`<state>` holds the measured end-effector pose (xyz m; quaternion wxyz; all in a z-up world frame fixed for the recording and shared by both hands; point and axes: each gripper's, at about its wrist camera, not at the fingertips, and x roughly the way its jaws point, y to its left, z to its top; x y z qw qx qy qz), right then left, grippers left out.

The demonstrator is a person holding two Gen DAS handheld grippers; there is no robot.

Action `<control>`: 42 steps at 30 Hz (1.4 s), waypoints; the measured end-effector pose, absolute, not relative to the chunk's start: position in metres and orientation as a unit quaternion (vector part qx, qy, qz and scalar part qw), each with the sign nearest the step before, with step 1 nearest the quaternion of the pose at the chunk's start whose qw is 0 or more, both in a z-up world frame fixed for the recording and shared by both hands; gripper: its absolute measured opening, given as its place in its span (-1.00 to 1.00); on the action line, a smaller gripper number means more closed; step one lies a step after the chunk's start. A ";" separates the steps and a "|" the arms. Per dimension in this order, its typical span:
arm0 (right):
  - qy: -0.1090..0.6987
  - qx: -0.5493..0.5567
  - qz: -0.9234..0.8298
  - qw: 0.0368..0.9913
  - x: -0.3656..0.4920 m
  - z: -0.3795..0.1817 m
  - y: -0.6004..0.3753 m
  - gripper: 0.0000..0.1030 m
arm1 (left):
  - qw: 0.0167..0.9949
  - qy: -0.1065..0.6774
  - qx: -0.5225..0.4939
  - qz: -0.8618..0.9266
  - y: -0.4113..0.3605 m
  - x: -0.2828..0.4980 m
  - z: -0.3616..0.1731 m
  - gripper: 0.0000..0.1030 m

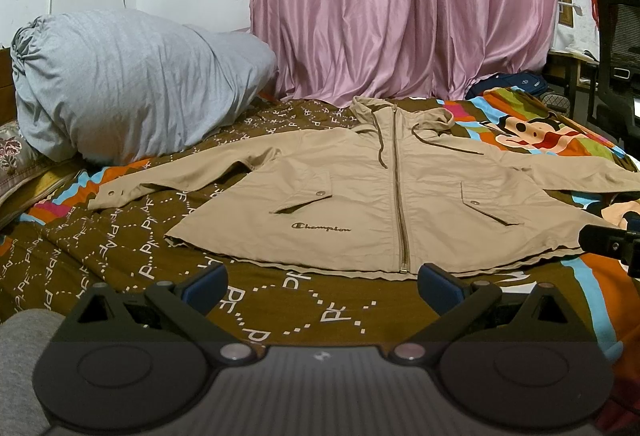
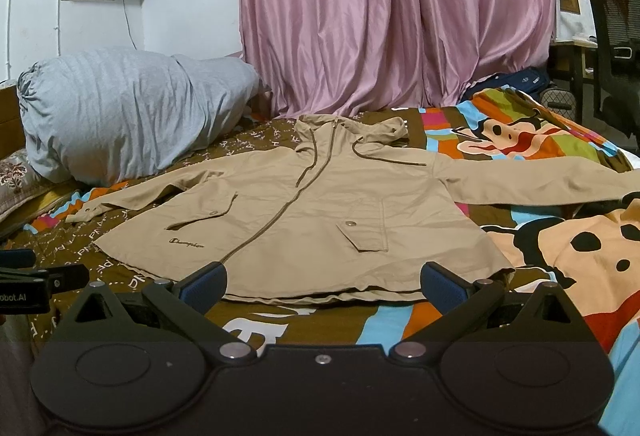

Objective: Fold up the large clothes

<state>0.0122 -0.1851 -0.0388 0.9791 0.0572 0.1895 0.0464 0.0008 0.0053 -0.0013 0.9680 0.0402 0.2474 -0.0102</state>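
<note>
Tan, soft jacket [image 1: 360, 196] was spread flat on the bed [image 1: 120, 256]. Both grippers [image 1: 322, 286] [image 2: 322, 286] were held spread, empty; the near hem would likely be pinched.

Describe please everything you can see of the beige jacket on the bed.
The beige jacket lies flat, front up, on the patterned bedspread, hood toward the pink curtain. It looks like thin, slightly wrinkled woven cloth. The front zipper is closed, two brown drawstrings trail from the hood, and both sleeves are spread sideways. Two flap pockets have snap buttons, and "Champion" is stitched near the hem. Nothing grips it; both open grippers hover before the hem.
</note>
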 end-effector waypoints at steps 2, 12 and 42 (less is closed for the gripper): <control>0.190 0.057 0.046 0.979 0.012 -0.039 -0.185 0.99 | 0.968 0.248 0.040 -0.010 0.005 0.001 -0.001 0.99; 0.190 0.058 0.046 0.979 0.013 -0.039 -0.185 0.99 | 0.968 0.248 0.040 -0.010 0.005 0.001 -0.001 0.99; 0.204 0.065 0.047 0.976 0.015 -0.042 -0.185 0.99 | 0.964 0.264 0.041 -0.008 0.007 -0.001 -0.010 0.99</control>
